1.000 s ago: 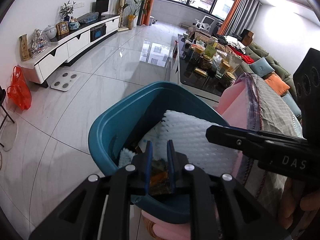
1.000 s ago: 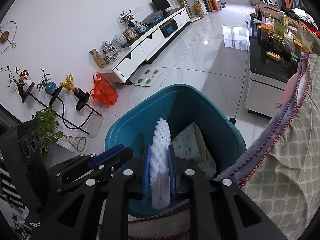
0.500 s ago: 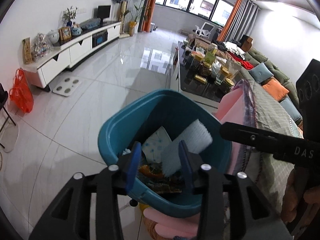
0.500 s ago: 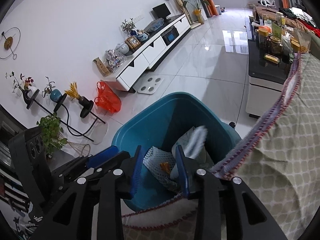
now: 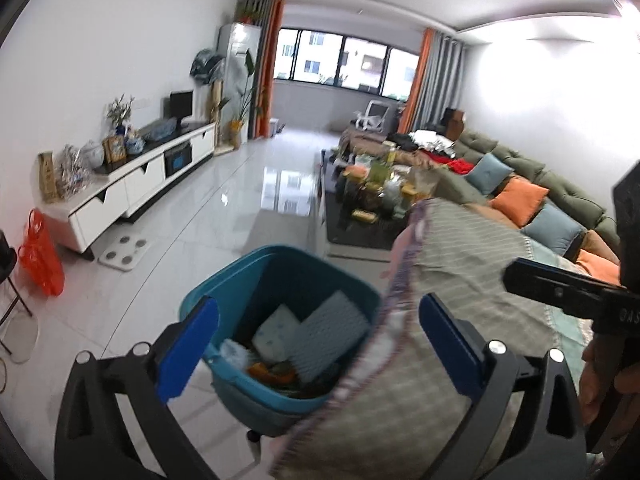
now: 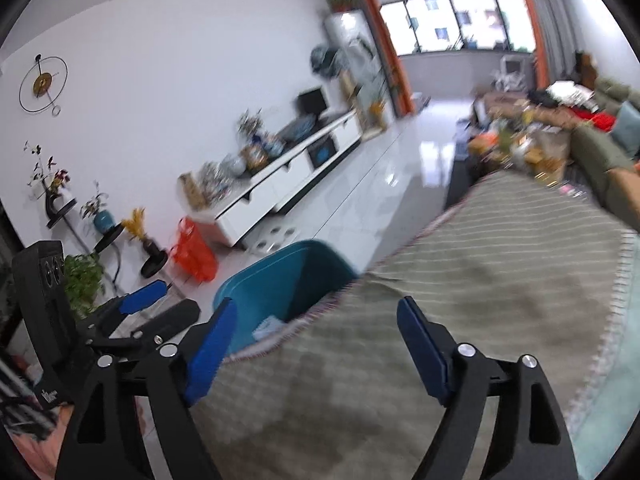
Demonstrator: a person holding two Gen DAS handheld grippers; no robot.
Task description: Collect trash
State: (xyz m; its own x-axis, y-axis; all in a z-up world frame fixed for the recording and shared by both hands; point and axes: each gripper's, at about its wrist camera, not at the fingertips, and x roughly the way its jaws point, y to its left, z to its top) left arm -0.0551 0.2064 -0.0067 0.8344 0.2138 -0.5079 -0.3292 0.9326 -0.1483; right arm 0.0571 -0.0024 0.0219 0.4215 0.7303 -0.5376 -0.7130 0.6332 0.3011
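A teal trash bin (image 5: 224, 300) stands on the white floor beside a table draped in a green patterned cloth (image 5: 460, 280). Inside it lie a white foam net sheet (image 5: 332, 332), a dotted white paper (image 5: 276, 328) and dark and orange scraps. My left gripper (image 5: 316, 344) is wide open and empty above the bin and the cloth's edge. My right gripper (image 6: 316, 344) is wide open and empty over the cloth (image 6: 480, 280), with the bin (image 6: 280, 280) to its front left. The left gripper's fingers (image 6: 144, 296) show at the left of the right wrist view.
A white TV cabinet (image 5: 132, 188) with ornaments lines the left wall, and an orange bag (image 5: 40, 252) sits beside it. A cluttered dark coffee table (image 5: 368, 208) and a green sofa (image 5: 540, 192) with cushions are ahead on the right. A white scale (image 5: 124, 252) lies on the floor.
Both grippers have opened wide and let go of their trash: the foam net and scraps now lie in the bin. Both have risen and pulled back towards the cloth-covered table.
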